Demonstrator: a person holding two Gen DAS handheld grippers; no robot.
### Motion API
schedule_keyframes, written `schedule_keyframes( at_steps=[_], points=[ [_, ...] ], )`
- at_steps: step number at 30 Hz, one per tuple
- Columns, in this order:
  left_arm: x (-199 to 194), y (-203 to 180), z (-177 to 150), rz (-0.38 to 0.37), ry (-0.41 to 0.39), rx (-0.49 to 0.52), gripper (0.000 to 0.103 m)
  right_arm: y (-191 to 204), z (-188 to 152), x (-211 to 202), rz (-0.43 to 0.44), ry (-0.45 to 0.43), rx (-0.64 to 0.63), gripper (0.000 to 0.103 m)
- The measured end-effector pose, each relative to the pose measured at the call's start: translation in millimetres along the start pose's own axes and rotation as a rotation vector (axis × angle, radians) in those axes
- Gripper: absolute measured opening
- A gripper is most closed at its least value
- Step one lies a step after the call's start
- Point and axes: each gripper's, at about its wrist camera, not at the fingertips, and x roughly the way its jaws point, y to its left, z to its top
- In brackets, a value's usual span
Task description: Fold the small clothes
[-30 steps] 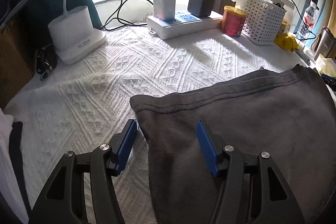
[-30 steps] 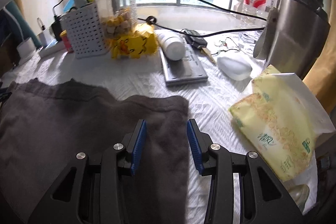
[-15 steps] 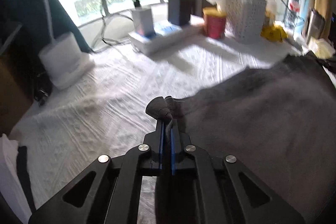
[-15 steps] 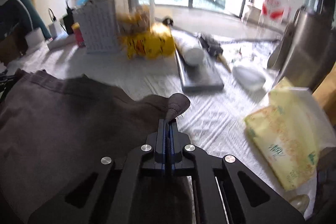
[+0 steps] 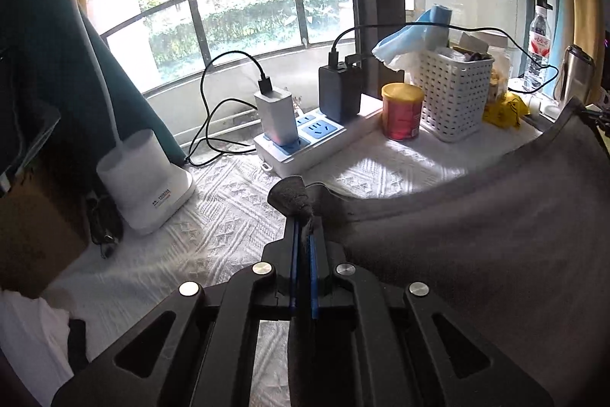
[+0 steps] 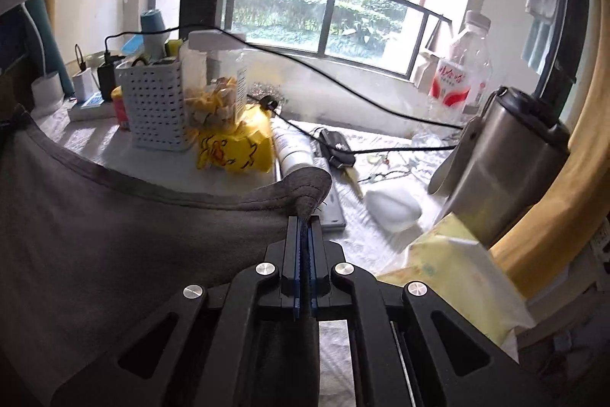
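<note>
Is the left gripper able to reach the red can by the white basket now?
Probably not freely. The left gripper is shut on a corner of the grey garment, so it would drag the cloth. Otherwise the path to the red can looks open.

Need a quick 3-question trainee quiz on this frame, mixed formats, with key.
1. True or false: the left gripper and the right gripper are each shut on a corner of the grey garment.
2. Multiple choice: in the left wrist view, what stands directly left of the white basket? A) steel flask B) red can C) water bottle
3. Fill in: in the right wrist view, the yellow packet lies in front of the clear ____ holding yellow pieces.

Key: 1 true; 2 B, the red can; 3 jar.
</note>
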Motion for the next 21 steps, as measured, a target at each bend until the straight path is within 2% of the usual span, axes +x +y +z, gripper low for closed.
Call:
schedule_keyframes(
  at_steps=[5,8,14,17,18,20,21],
  points=[
    [25.5,1.4,-10.3,-0.003,0.088,-0.009,0.004,4.5,-4.2,12.6,-0.033,0.028,-0.037,0.004],
    [34.2,7.0,-17.1,0.036,0.119,-0.032,0.004,6.1,-8.8,22.7,-0.047,0.059,-0.036,0.004],
    [18.9,21.1,-23.9,0.032,0.127,-0.081,0.004,8.2,-17.7,34.3,-0.074,0.113,-0.053,0.004],
    [3.2,23.4,-29.1,0.029,0.127,-0.091,0.004,5.3,-17.4,28.1,-0.079,0.106,-0.04,0.005],
    [-2.0,25.2,-32.6,0.023,0.132,-0.103,0.004,4.3,-16.8,24.5,-0.077,0.1,-0.032,0.008],
    [-10.0,28.0,-39.7,0.001,0.144,-0.131,0.004,4.3,-16.1,13.4,-0.067,0.082,-0.02,0.026],
    [-15.2,29.3,-45.1,-0.013,0.152,-0.149,0.004,5.6,-16.1,8.4,-0.061,0.078,-0.022,0.031]
  ],
)
